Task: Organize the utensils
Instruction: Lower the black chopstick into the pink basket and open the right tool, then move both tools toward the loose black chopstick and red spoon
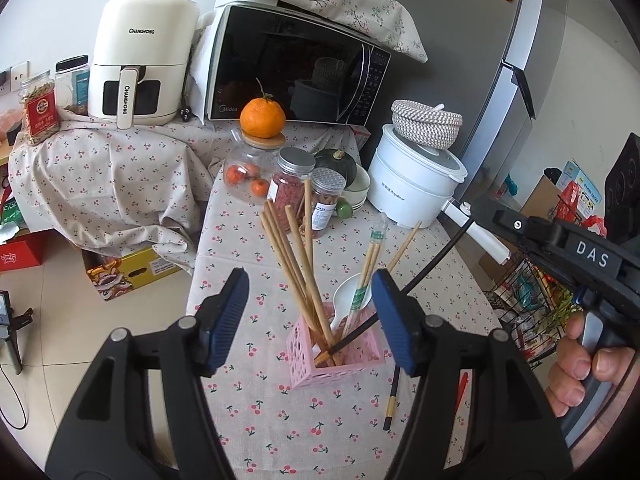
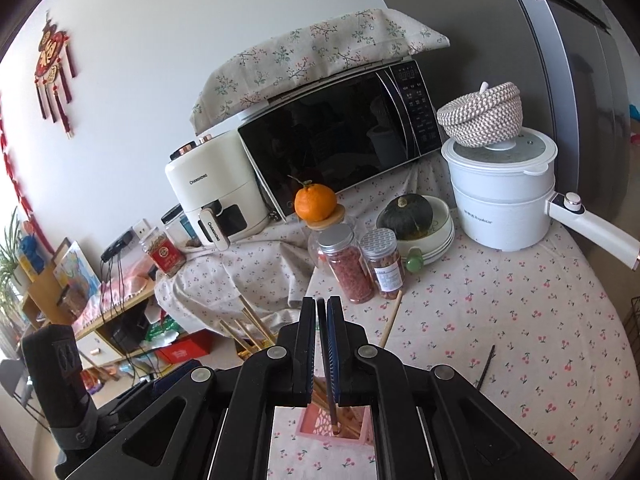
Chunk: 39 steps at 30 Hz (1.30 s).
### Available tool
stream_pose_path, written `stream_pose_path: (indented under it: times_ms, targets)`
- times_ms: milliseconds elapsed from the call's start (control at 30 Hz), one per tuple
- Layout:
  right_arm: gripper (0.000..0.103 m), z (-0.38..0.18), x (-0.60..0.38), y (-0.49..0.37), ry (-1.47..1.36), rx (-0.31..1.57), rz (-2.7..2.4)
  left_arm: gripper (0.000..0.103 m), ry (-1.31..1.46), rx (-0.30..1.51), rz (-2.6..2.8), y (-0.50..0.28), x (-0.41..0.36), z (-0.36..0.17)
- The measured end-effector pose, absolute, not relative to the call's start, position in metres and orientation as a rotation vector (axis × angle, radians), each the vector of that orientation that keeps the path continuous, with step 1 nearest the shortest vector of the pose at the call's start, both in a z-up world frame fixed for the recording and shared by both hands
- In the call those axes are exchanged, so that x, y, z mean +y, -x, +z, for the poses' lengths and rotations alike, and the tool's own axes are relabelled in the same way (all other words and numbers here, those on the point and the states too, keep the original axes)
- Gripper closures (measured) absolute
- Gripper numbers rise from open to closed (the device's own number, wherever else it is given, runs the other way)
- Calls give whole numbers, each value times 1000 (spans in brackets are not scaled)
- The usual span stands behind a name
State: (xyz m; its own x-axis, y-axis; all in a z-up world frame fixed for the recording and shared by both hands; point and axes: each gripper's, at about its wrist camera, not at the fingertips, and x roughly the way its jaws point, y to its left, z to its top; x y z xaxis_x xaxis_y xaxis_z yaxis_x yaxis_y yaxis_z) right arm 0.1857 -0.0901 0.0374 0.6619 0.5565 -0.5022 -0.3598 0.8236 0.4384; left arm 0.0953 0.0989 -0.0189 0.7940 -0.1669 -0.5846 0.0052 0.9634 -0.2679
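Note:
A pink perforated holder (image 1: 332,356) stands on the cherry-print tablecloth (image 1: 280,420) and holds several wooden chopsticks (image 1: 294,256), a wrapped pair (image 1: 366,280) and a white spoon (image 1: 350,294). My left gripper (image 1: 310,320) is open, its blue pads on either side of the holder, above it. My right gripper (image 2: 321,308) is shut on a black chopstick (image 1: 416,280) whose lower tip sits inside the holder (image 2: 334,426). Another black chopstick (image 1: 392,400) lies on the cloth right of the holder; it also shows in the right wrist view (image 2: 486,366).
Behind the holder stand spice jars (image 1: 290,188), a glass jar with an orange on top (image 1: 262,118), stacked bowls with a dark squash (image 1: 340,162), a white electric pot (image 1: 412,184), a microwave (image 1: 296,68) and an air fryer (image 1: 138,64). The fridge (image 1: 500,60) is right.

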Motion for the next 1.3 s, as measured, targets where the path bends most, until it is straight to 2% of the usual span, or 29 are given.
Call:
stream_pose_path:
  times_ms: [33, 67, 100, 167, 333, 400, 600, 1033, 1300]
  targets:
    - [89, 36, -93, -187, -325, 675, 521, 33, 253, 655, -96, -96, 98, -19]
    - [76, 35, -96, -188, -331, 679, 514, 32, 245, 661, -98, -95, 96, -19]
    - [55, 36, -100, -188, -337, 677, 504, 29, 238, 666, -99, -95, 95, -20]
    - [34, 39, -110, -186, -352, 662, 474, 26, 228, 673, -102, -95, 93, -19]
    - [26, 50, -139, -182, -354, 665, 423, 20, 213, 686, -122, -91, 85, -18]
    - [22, 52, -154, -177, -358, 661, 401, 19, 206, 693, -133, -89, 81, -17]
    - [17, 52, -192, -161, -355, 670, 339, 18, 178, 713, -176, -84, 65, -16]
    - [13, -5, -251, -138, -328, 810, 217, 17, -29, 731, -309, -56, -10, -21]
    - [11, -46, -294, -131, -242, 910, 90, 17, -197, 849, -388, -57, -77, -59]
